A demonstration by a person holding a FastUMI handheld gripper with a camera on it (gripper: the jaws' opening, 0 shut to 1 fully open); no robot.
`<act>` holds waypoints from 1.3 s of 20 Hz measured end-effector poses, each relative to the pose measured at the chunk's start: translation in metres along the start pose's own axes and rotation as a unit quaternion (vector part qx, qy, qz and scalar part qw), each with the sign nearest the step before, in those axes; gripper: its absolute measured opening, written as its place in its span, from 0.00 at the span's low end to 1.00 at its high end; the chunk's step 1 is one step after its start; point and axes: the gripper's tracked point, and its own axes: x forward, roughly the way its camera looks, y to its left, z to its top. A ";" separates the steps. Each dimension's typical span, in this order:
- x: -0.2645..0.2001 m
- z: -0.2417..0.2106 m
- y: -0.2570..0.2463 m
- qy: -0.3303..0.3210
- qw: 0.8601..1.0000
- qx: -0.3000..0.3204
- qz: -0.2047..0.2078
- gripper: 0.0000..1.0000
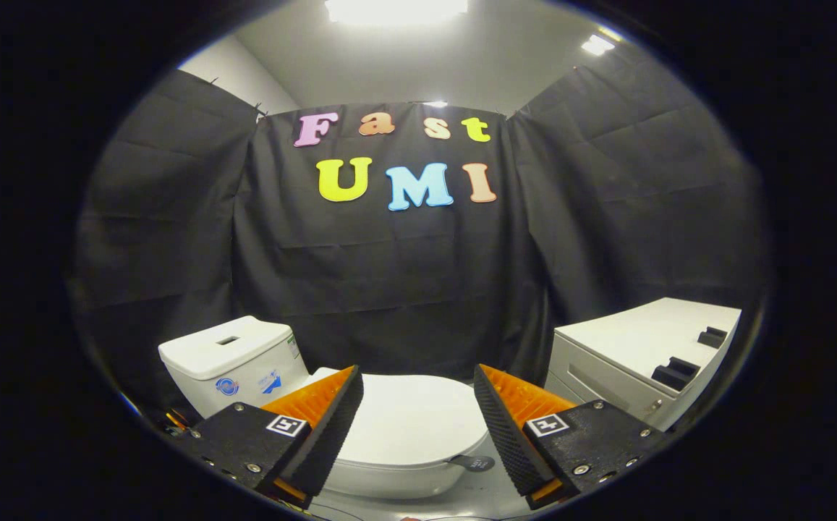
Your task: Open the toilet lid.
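Observation:
A white toilet stands low in front of me, its lid [414, 420] lying flat and closed over the bowl. The white tank [234, 362] rises behind it on the left. A small dark tab [472, 462] sticks out at the lid's front right rim. My gripper [418, 383] hovers above the lid with its fingers wide apart and nothing between them. The lid shows in the gap between the fingers, some way below and beyond them.
A white cabinet [642, 354] with two dark handles on top stands to the right of the toilet. Black cloth walls close in the booth behind and on both sides. Pale floor shows under the bowl.

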 end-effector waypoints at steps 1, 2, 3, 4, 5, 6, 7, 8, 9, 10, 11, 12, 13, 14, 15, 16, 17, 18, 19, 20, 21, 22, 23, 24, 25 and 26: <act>0.004 -0.004 -0.003 0.003 1.000 0.012 -0.002 0.95; 0.007 -0.008 -0.006 0.007 1.000 0.024 -0.003 0.95; 0.011 -0.013 -0.008 0.010 0.999 0.034 -0.002 0.94; 0.015 -0.018 -0.012 0.016 0.999 0.043 -0.006 0.95; 0.018 -0.024 -0.017 0.021 0.998 0.054 -0.009 0.95; 0.022 -0.027 -0.022 0.024 0.997 0.066 -0.011 0.95; 0.024 -0.030 -0.026 0.025 0.996 0.079 -0.013 0.95; 0.027 -0.034 -0.030 0.026 0.995 0.092 -0.015 0.95; 0.030 -0.038 -0.033 0.028 0.994 0.103 -0.018 0.96; 0.032 -0.042 -0.036 0.030 0.993 0.116 -0.018 0.96; 0.034 -0.047 -0.037 0.029 0.991 0.130 -0.017 0.96; 0.035 -0.053 -0.040 0.031 0.989 0.143 -0.018 0.96; 0.037 -0.059 -0.042 0.033 0.987 0.154 -0.019 0.96; 0.039 -0.067 -0.044 0.037 0.986 0.163 -0.021 0.96; 0.041 -0.074 -0.047 0.043 0.984 0.169 -0.026 0.96; 0.044 -0.081 -0.050 0.048 0.983 0.174 -0.029 0.96; 0.047 -0.085 -0.053 0.051 0.982 0.179 -0.031 0.96; 0.047 -0.088 -0.057 0.052 0.981 0.185 -0.033 0.96; 0.050 -0.092 -0.060 0.054 0.979 0.193 -0.035 0.96; 0.051 -0.098 -0.064 0.056 0.977 0.201 -0.038 0.96; 0.052 -0.101 -0.067 0.056 0.975 0.210 -0.040 0.96; 0.053 -0.106 -0.071 0.056 0.973 0.221 -0.043 0.96; 0.054 -0.110 -0.075 0.057 0.970 0.231 -0.047 0.96; 0.055 -0.116 -0.080 0.058 0.967 0.241 -0.053 0.96; 0.056 -0.121 -0.083 0.059 0.964 0.252 -0.058 0.96; 0.057 -0.129 -0.086 0.063 0.960 0.265 -0.062 0.96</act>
